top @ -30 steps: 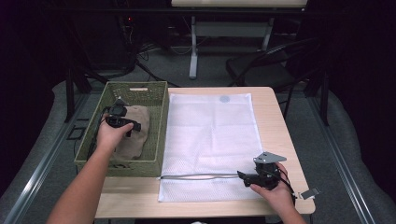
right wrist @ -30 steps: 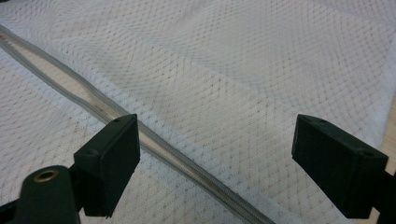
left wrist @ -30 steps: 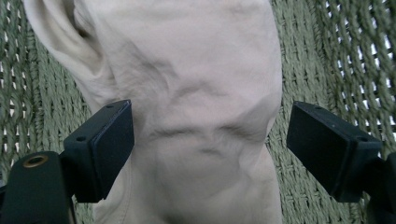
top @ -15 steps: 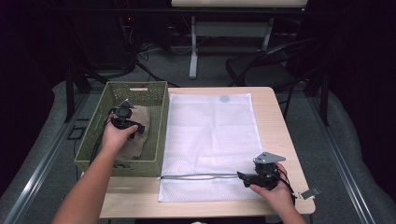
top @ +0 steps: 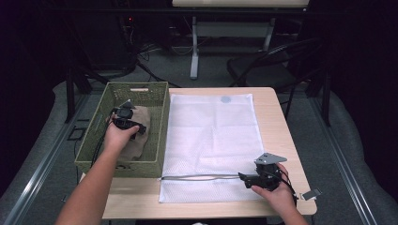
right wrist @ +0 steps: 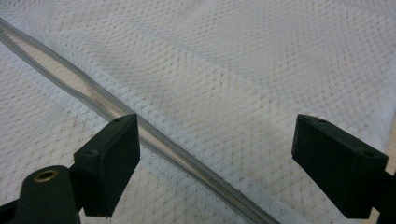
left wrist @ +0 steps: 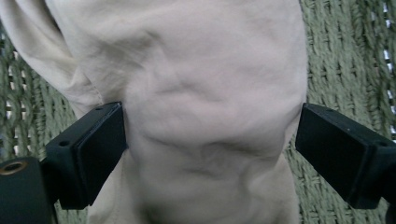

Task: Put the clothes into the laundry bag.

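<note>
A beige cloth (top: 137, 142) lies crumpled in the green woven basket (top: 160, 123) at the table's left. My left gripper (top: 126, 123) reaches down into the basket over it. In the left gripper view a thick fold of the cloth (left wrist: 210, 84) sits between the jaws of the left gripper (left wrist: 210, 140); they have just been opening and stand wide, the right pad clear of the fabric. A white mesh bag (top: 213, 136) lies flat on the table. My right gripper (top: 243, 178) hovers open at the bag's near edge, its jaws (right wrist: 215, 154) astride the grey zipper (right wrist: 154, 137).
The wooden table (top: 277, 122) shows bare strips right of the bag and along the near edge. A small grey tag (top: 311, 193) lies at the near right corner. A dark chair (top: 267, 65) and a white stand stay beyond the far edge.
My left hand has shifted slightly to the right over the cloth inside the basket. The right hand and the mesh bag have stayed put.
</note>
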A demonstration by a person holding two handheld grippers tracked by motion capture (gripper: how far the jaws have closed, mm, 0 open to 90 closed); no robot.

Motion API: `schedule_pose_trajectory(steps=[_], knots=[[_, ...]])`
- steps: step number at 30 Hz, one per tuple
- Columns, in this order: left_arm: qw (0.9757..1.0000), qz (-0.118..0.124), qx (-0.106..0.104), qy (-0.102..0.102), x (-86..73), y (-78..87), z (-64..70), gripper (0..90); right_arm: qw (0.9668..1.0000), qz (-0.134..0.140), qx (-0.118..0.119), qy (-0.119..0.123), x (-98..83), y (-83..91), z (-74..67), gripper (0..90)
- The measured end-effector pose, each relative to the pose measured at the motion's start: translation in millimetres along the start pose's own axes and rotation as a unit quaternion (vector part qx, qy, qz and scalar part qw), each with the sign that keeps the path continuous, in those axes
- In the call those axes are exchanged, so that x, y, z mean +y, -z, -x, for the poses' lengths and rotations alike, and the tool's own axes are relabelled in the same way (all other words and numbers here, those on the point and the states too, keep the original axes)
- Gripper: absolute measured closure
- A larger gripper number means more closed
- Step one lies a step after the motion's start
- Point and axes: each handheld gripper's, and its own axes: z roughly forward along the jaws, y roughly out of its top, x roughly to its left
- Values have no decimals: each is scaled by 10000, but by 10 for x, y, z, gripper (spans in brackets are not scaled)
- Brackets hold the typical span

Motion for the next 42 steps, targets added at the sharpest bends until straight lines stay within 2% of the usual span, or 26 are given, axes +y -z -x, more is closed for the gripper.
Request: schedule_pose_trajectory(steps=[3, 4, 6, 12, 17, 26, 37, 42], knots=[[10000, -9, 96, 10, -2, -6, -18, 53, 10000, -1, -6, 0, 0, 1, 0, 150], [9998, -79, 190, 15, -3, -20, -47, 43, 10000, -17, 10, 15, 0, -1, 1, 150], [9997, -95, 209, 36, -5, -29, -63, 36, 10000, -32, 3, 20, 0, -3, -1, 150], [9995, -250, 87, 165, -8, -86, -158, 4, 10000, -39, 21, 10, -2, -7, -2, 150], [9993, -297, 32, 211, 0, -148, -176, 0, 10000, -35, 25, 12, -4, -13, -5, 150], [9983, -437, -192, 339, 26, -246, -191, 0, 10000, -38, 58, 2, -10, -18, -4, 150], [9981, -456, -227, 355, 38, -283, -160, 2, 9999, -113, 57, 44, -8, -22, -2, 150], [9985, -475, -118, 262, 34, -304, -130, 0, 9999, -100, 62, 41, -10, -32, -11, 150]])
